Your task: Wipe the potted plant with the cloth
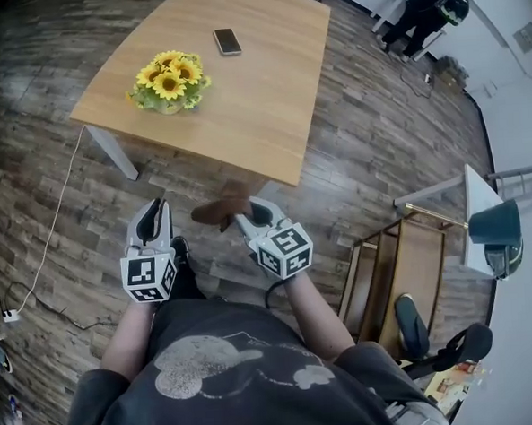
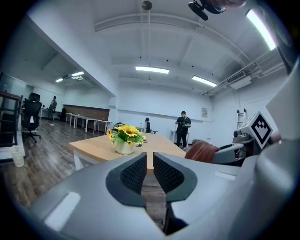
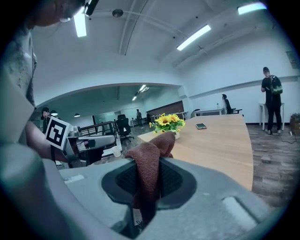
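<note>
The potted plant (image 1: 170, 81), yellow sunflowers in a small white pot, stands near the left corner of the wooden table (image 1: 269, 108). It also shows ahead in the left gripper view as the potted plant (image 2: 125, 139) and in the right gripper view as the potted plant (image 3: 168, 123). My right gripper (image 1: 242, 217) is shut on a reddish-brown cloth (image 1: 221, 207), which bulges up between the pads as the cloth (image 3: 153, 149). My left gripper (image 1: 155, 210) hangs beside it, its jaws almost together with only a thin slit and nothing between them (image 2: 150, 165). Both grippers are short of the table's near edge.
A phone (image 1: 228, 41) lies on the table behind the plant. A white cable (image 1: 51, 225) runs across the wood floor at left. A wooden rack (image 1: 397, 264) and a white side table (image 1: 478, 205) stand at right. A person (image 1: 426, 4) stands far back right.
</note>
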`<state>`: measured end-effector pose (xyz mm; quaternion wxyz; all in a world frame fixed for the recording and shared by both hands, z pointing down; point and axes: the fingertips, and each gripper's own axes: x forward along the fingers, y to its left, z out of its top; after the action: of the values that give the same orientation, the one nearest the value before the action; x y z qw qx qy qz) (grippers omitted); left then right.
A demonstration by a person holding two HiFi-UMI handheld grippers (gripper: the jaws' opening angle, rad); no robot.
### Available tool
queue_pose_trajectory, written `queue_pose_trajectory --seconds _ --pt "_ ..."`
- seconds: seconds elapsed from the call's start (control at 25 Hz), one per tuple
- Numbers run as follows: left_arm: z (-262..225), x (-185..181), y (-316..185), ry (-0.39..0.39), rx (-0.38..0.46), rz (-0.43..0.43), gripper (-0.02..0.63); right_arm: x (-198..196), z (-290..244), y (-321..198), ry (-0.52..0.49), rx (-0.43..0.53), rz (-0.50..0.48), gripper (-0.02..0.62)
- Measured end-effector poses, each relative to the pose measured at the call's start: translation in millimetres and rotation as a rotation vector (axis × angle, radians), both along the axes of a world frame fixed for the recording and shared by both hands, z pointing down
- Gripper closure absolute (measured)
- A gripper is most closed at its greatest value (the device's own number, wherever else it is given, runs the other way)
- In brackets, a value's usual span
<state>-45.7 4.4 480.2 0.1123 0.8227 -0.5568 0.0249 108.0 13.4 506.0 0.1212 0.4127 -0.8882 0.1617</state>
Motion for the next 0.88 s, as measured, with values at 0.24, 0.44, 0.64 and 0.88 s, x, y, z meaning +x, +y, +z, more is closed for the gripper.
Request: queue_pose_trajectory --seconds 0.24,0.44,0.64,0.88 --pt "-3.3 11.1 62.1 -0.02 -0.005 -0.047 0.588 16.7 3.3 64.1 -0.023 -0.005 -0.038 0.543" --pt "-7.3 22.6 102.6 -0.049 -0.012 -0.049 0.588 30.2 9.6 99.2 -0.052 -0.024 -0.032 0.543" --pt "-6.5 25.7 128.4 -0.056 -0.027 -0.028 0.588 33.5 9.2 121.4 -0.075 -0.018 -0.02 0.544" --pt "-5.3 35.3 143.7 -0.046 -0.037 0.033 0.588 36.9 7.4 142.4 -0.076 -0.013 0.016 0.543"
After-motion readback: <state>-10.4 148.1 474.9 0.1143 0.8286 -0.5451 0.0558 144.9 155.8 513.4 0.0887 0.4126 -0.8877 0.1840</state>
